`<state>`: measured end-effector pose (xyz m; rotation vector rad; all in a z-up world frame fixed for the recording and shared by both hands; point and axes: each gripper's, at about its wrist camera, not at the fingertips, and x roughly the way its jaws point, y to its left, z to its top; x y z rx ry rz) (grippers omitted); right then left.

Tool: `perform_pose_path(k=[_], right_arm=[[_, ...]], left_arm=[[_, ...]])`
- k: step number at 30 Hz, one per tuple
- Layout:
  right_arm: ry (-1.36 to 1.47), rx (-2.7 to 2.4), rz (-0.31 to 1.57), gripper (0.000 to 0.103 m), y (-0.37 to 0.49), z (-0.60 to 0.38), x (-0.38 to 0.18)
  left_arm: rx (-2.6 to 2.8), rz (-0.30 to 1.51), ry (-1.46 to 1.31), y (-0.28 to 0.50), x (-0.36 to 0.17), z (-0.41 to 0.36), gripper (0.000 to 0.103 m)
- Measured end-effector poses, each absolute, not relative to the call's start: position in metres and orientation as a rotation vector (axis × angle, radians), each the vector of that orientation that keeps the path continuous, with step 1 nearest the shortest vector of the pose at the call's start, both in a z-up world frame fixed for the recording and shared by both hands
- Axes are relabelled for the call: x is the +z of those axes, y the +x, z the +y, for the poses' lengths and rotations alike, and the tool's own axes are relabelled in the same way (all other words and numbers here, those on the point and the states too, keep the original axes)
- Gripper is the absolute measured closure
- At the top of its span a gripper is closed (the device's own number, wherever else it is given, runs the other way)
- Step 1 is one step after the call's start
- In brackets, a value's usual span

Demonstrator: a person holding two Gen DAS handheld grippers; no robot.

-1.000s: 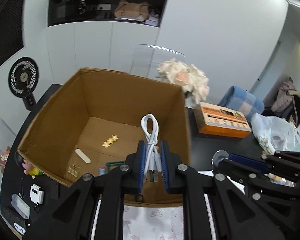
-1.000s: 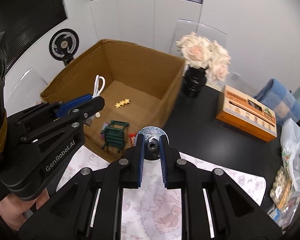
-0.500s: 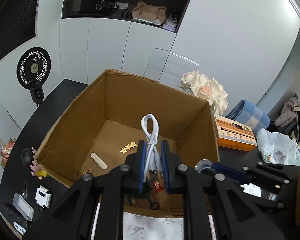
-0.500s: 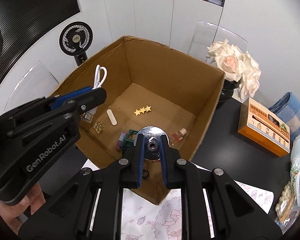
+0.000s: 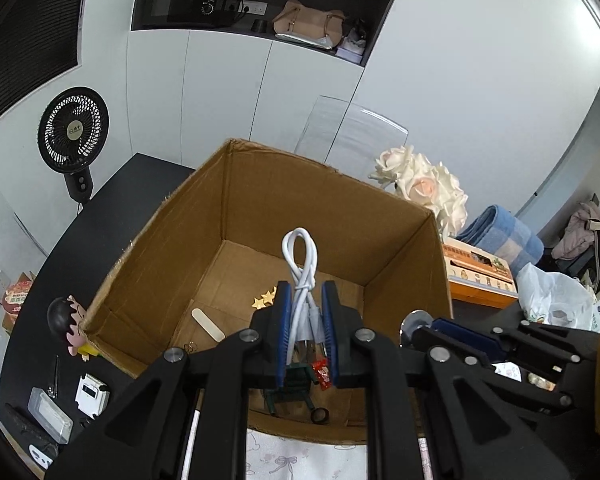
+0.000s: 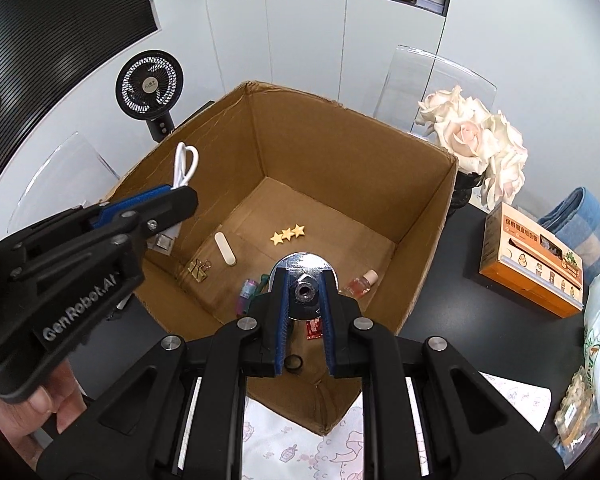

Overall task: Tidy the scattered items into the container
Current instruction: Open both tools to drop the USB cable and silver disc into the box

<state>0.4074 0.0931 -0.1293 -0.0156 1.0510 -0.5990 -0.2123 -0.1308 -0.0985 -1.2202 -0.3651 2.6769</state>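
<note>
The left gripper [image 5: 306,328] has its jaws pinching a bundled white cable [image 5: 302,276], whose loop sticks up past the blue pads. It hangs over the open cardboard box [image 5: 260,216], above the near left part. The right gripper [image 6: 306,312] has its jaws clamped on a shiny metal disc [image 6: 303,276] with a nut at its centre, held above the box near the front wall.

On the box floor lie three gold stars [image 6: 287,235] toward 12 o'clock of the disc, a white stick [image 6: 225,249] and a gold binder clip [image 6: 199,269] toward 9 o'clock, a small pink bottle [image 6: 360,284] at 3 o'clock, and a red packet [image 6: 313,328] and black ring [image 6: 293,362] below it. Outside, on the dark surface, stand white roses [image 6: 476,136] and an orange carton [image 6: 532,272] to the right.
</note>
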Motion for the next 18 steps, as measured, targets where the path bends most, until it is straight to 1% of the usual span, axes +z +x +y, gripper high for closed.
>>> perform_pose_path(k=[4,18], right_arm=[[-0.015,-0.601,1.050,0.088,0.410,0.091,-0.130],[0.010,-0.620,1.053,0.088,0.415,0.074,-0.139]], left_arm=[[2.682,-0.357,-1.218,-0.218,-0.096,-0.135,0.088],[2.652,-0.357,-1.297,-0.232,-0.112,-0.134,0.088]])
